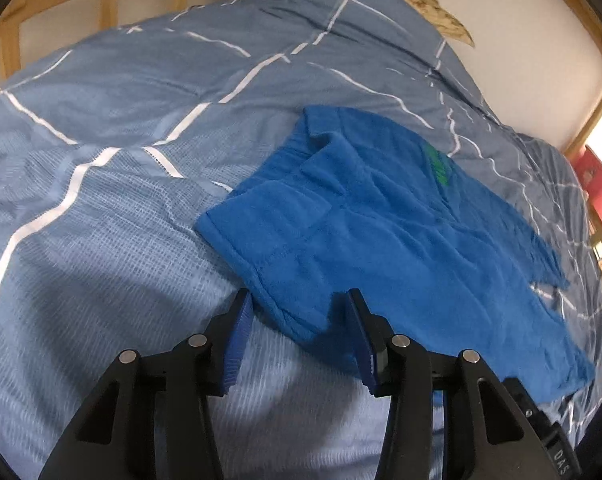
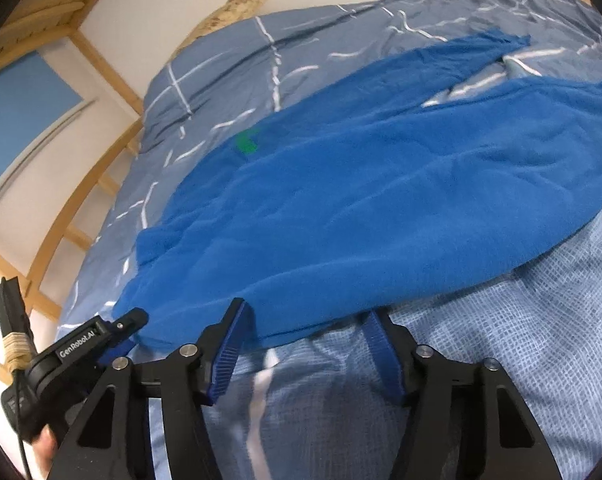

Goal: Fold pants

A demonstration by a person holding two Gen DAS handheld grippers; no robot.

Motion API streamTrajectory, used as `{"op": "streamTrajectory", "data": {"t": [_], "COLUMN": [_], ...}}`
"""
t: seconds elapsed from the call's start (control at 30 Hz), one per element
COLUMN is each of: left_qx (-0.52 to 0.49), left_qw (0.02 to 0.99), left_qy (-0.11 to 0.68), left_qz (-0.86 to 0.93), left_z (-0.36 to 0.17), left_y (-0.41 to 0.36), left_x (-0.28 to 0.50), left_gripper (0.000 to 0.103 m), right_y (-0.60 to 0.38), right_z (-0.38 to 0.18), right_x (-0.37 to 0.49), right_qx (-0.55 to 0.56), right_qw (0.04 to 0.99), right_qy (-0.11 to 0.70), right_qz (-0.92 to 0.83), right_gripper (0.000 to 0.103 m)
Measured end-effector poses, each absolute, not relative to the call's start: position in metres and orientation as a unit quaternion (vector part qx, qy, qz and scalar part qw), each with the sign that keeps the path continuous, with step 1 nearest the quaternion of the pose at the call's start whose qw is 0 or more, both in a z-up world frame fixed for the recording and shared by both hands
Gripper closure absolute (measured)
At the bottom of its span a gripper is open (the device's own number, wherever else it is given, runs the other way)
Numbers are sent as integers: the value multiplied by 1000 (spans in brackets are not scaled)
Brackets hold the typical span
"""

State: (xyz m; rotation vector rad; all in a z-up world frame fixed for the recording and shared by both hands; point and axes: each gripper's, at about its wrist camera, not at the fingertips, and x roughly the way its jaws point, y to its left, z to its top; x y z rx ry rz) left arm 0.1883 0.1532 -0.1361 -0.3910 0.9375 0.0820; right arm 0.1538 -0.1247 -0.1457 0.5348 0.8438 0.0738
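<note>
Straddling pants (image 1: 381, 216) hem, both grippers parted

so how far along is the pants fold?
Done: pants lie spread on the duvet, legs apart, no fold visible. In hand: nothing gripped; left gripper and right gripper are open at the near edge, fingers straddling the fabric. Left: grasp and every fold.

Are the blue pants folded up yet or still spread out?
Spread out. The pants lie flat across the bed, both legs apart at the far end. Both tools, left and right, are open at the near edge.
</note>
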Motion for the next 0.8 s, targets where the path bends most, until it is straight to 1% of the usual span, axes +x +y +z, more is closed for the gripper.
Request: {"op": "streamTrajectory", "data": {"t": [0.03, 0.07, 0.1, 0.13, 0.17, 0.2, 0.33, 0.43, 0.53, 0.73, 0.8], "left_qx": [-184, -180, -178, -180, -185, -189, -174, -160, -166, -179, -174], "left_qw": [873, 873, 874, 875, 876, 877, 889, 893, 889, 877, 875], "left_qy": [450, 452, 451, 448, 444, 441, 421, 420, 425, 443, 448], "left_qz": [41, 43, 43, 40, 34, 31, 35, 41, 44, 52, 55], "left_z": [-138, -139, -140, -140, -138, -137, -123, -114, -111, -121, -124], "left_y": [152, 151, 150, 150, 151, 152, 144, 139, 141, 145, 144], "left_x": [190, 192, 191, 190, 188, 186, 178, 170, 163, 160, 161], "left_gripper": [59, 66, 75, 78, 82, 84, 86, 86, 86, 85, 83], "right_y": [-126, -127, -127, -127, -128, -128, -127, -126, -127, -124, -123], "right_z": [-147, -148, -149, -149, -149, -149, -139, -129, -126, -139, -140], "right_x": [154, 156, 156, 157, 158, 159, 157, 148, 141, 140, 141], "right_qx": [260, 260, 258, 256, 255, 253, 232, 210, 207, 202, 194], "right_qw": [876, 876, 877, 877, 877, 876, 879, 886, 882, 868, 869], "right_qy": [404, 404, 404, 405, 405, 408, 412, 409, 417, 448, 451], "right_qz": [32, 32, 31, 31, 34, 37, 57, 63, 67, 65, 66], "right_gripper": [44, 45, 50, 54, 64, 71, 86, 89, 91, 91, 90]}}
